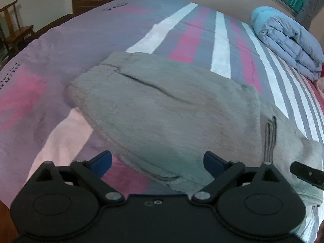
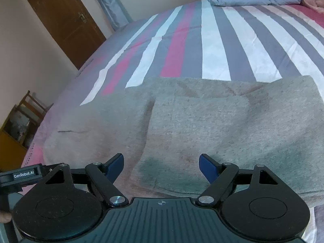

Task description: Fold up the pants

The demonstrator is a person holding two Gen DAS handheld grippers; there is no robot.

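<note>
Grey pants (image 1: 162, 109) lie folded on the striped bed, one layer doubled over another with a fold edge showing in the right wrist view (image 2: 202, 125). My left gripper (image 1: 158, 162) is open and empty, hovering just above the near edge of the pants. My right gripper (image 2: 161, 165) is open and empty, also above the near edge of the pants. The tip of the right gripper shows at the right edge of the left wrist view (image 1: 305, 174), and the left gripper shows at the left edge of the right wrist view (image 2: 26, 176).
The bed cover (image 1: 220, 46) has pink, grey and white stripes. A folded blue quilt (image 1: 287, 42) lies at the far right of the bed. A wooden chair (image 1: 14, 28) and a brown door (image 2: 60, 18) stand beyond the bed.
</note>
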